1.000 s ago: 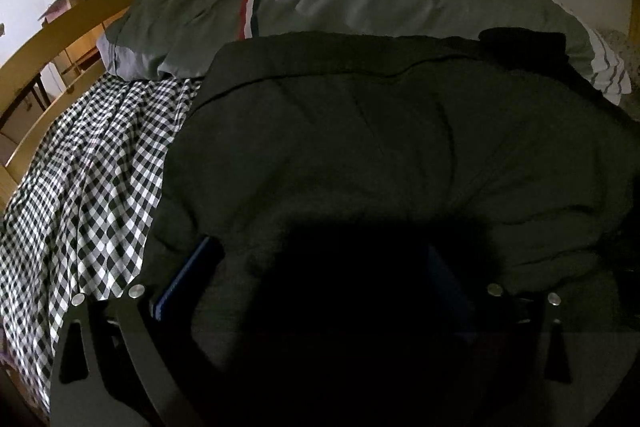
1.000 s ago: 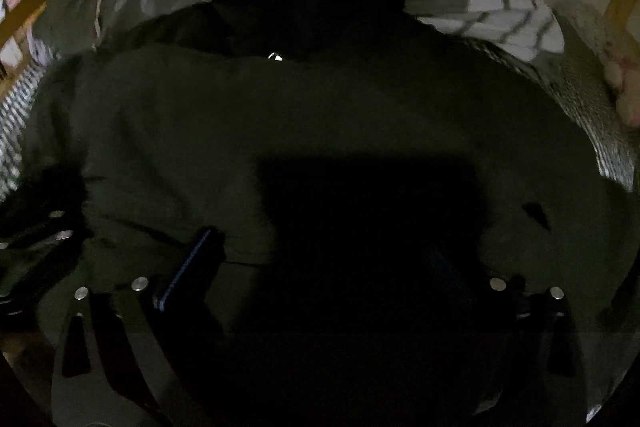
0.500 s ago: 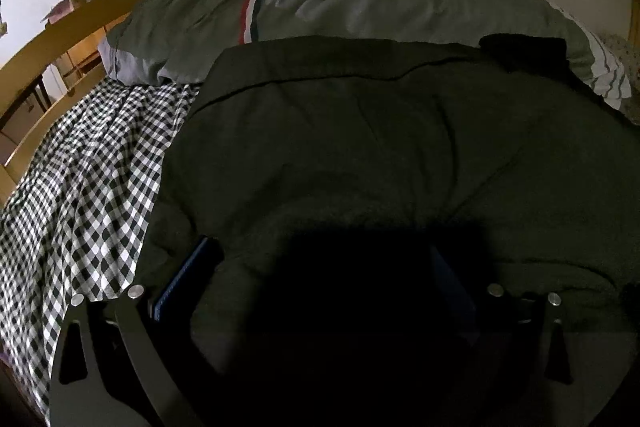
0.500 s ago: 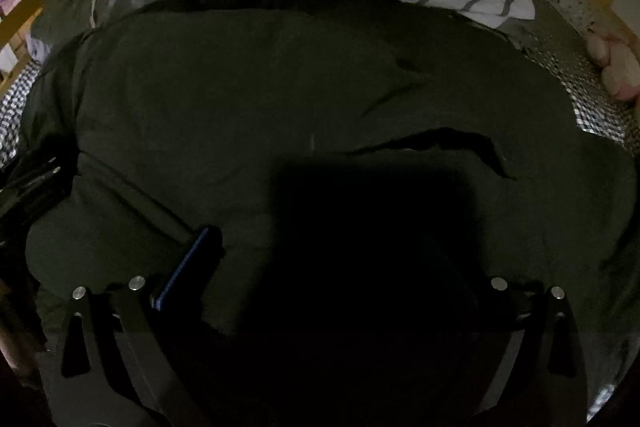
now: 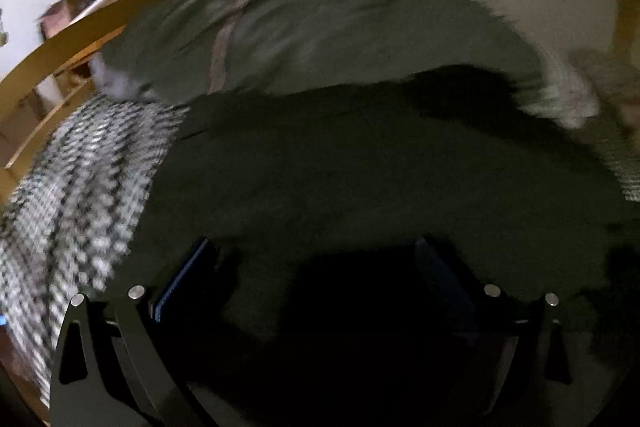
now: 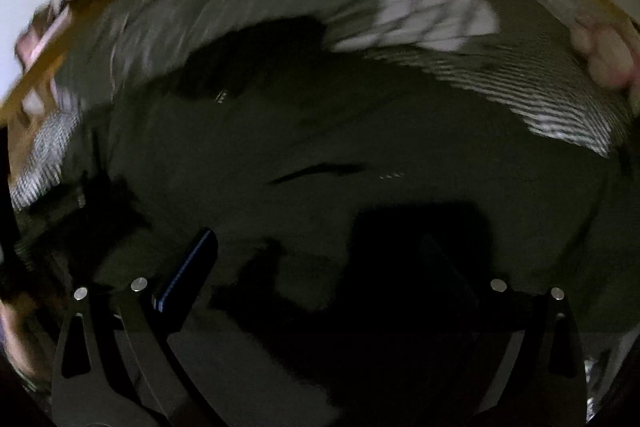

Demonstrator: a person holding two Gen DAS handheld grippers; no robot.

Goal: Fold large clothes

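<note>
Dark green jacket (image 5: 360, 167) fills the frame's centre, spread over the checked bed sheet (image 5: 80, 195). Left gripper (image 5: 316, 259) and right gripper (image 6: 320, 255) fingers (image 6: 188, 267) stand wide apart at the bottom, gripping nothing.

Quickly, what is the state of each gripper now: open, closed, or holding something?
Left gripper: open, fingers spread over the dark green garment, holding nothing.
Right gripper: open, also over the garment, holding nothing.

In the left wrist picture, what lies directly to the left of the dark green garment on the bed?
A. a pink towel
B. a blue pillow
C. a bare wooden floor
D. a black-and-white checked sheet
D: the black-and-white checked sheet shows beside the left edge of the dark green garment, below the grey duvet and next to the wooden bed rail.
</note>
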